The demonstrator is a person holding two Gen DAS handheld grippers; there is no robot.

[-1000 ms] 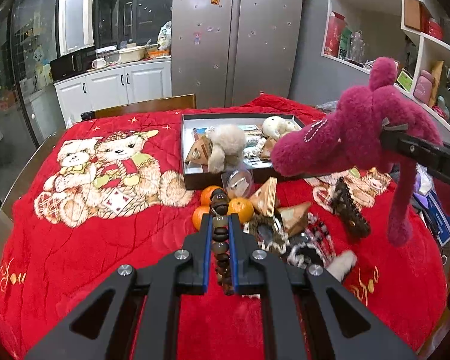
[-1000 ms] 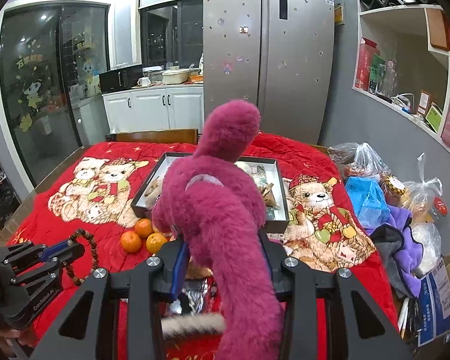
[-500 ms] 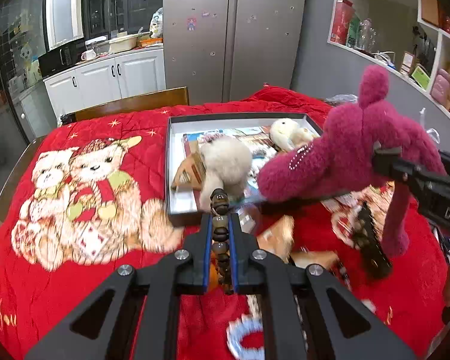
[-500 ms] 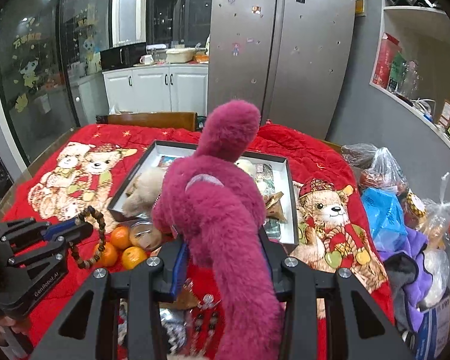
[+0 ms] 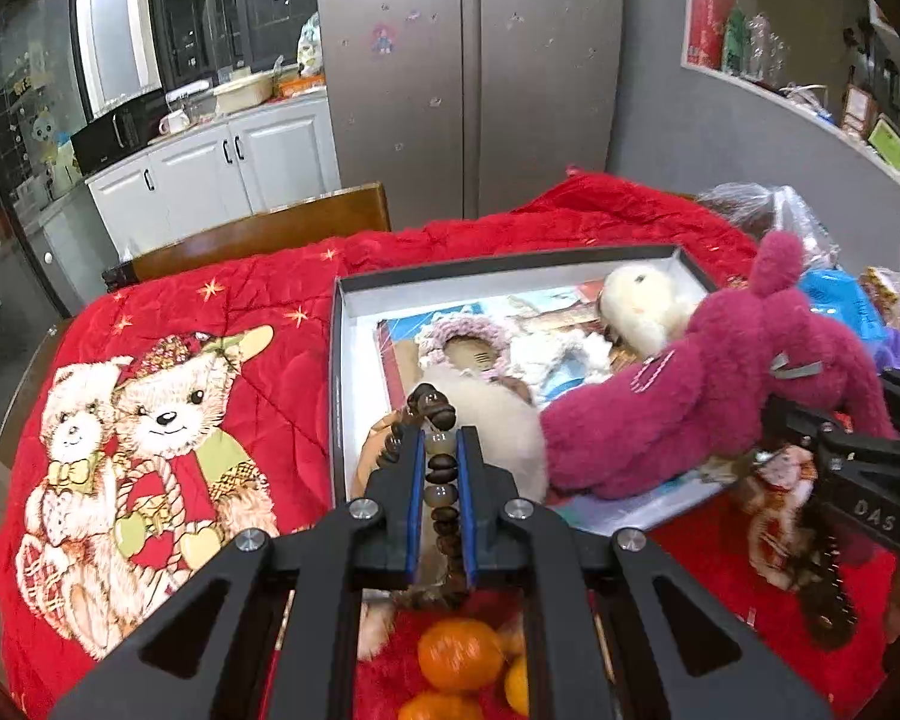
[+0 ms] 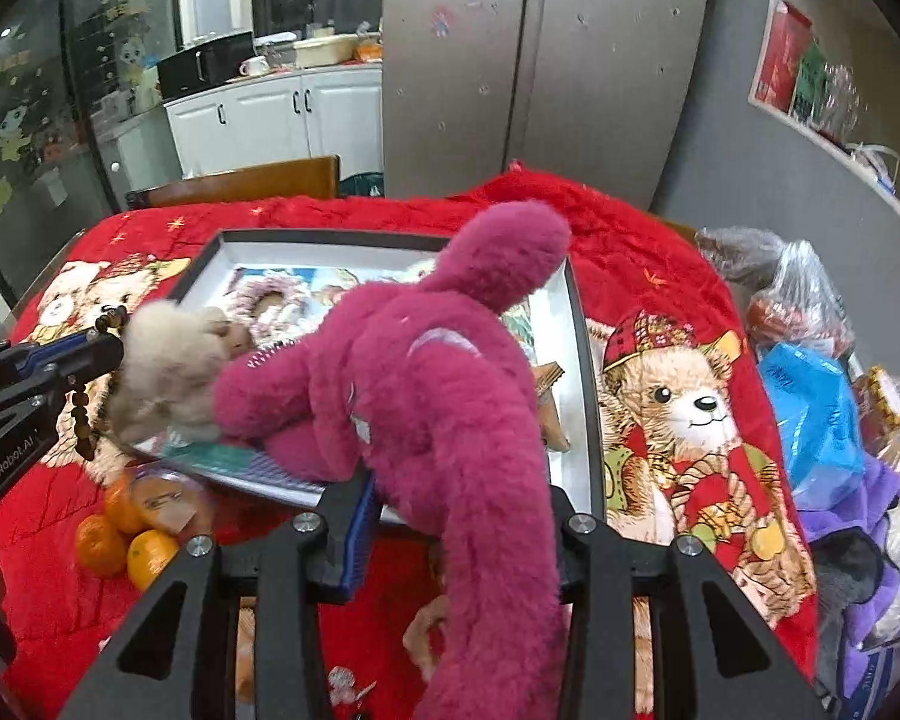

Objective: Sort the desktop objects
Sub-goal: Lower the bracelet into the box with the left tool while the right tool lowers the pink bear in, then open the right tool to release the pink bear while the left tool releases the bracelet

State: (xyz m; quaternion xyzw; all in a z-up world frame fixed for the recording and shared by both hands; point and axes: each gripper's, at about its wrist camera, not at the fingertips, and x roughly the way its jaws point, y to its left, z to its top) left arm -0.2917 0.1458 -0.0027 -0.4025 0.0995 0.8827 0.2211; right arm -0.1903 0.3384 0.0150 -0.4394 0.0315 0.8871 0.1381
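Note:
My left gripper [image 5: 439, 450] is shut on a string of brown beads [image 5: 441, 468], held over the near left corner of the dark-rimmed box [image 5: 337, 384]. In the right wrist view the same beads [image 6: 84, 414] dangle beside the box. My right gripper [image 6: 456, 516] is shut on a magenta plush toy [image 6: 414, 372], whose head rests over the box's near edge, against a beige plush toy [image 6: 168, 366]. In the left wrist view the magenta plush [image 5: 690, 396] lies across the box's right side. A cream plush [image 5: 648, 306] and a pink knitted ring [image 5: 468, 336] lie inside the box.
Oranges [image 6: 120, 534] and a clear round container [image 6: 162, 498] sit on the red bear-print blanket [image 5: 150, 420] in front of the box. Plastic bags [image 6: 810, 384] and purple cloth pile up at the right edge. A wooden chair back [image 5: 258, 234] stands behind the table.
Both grippers have moved forward and down toward the box. The magenta plush now reaches over the box's near edge, and the beads hang at its near left corner.

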